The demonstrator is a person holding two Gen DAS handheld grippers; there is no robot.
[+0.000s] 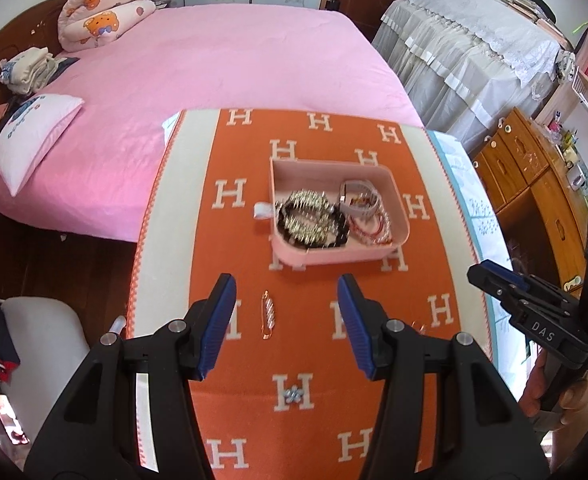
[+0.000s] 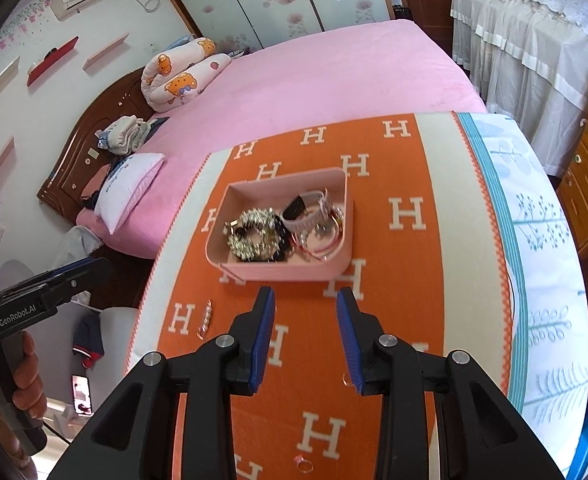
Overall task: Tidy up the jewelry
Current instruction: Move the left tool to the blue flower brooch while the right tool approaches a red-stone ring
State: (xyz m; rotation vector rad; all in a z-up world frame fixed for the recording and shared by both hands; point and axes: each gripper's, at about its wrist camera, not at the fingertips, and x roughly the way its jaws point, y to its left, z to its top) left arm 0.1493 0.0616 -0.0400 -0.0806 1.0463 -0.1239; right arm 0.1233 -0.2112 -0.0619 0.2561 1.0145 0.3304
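A pink tray [image 1: 318,258] [image 2: 278,270] stands on the orange H-patterned cloth [image 1: 318,432] [image 2: 414,300]. It holds a gold and black bracelet [image 1: 312,218] [image 2: 256,234], a white band [image 1: 360,198] [image 2: 314,210] and thin red and pearl bangles [image 1: 376,228] [image 2: 322,242]. A rose-gold hair clip [image 1: 269,314] [image 2: 206,318] lies loose on the cloth between my left gripper's fingers. A small silver flower piece [image 1: 293,394] lies nearer. A ring [image 2: 304,465] lies at the bottom of the right wrist view. My left gripper [image 1: 288,294] is open and empty. My right gripper [image 2: 306,304] is open and empty before the tray.
A pink bed [image 1: 222,52] [image 2: 334,68] with pillows lies beyond the table. A wooden cabinet [image 1: 534,184] and a lace-covered piece of furniture [image 1: 466,40] stand at the right. The table edge drops to a dark wooden floor [image 1: 54,264] on the left.
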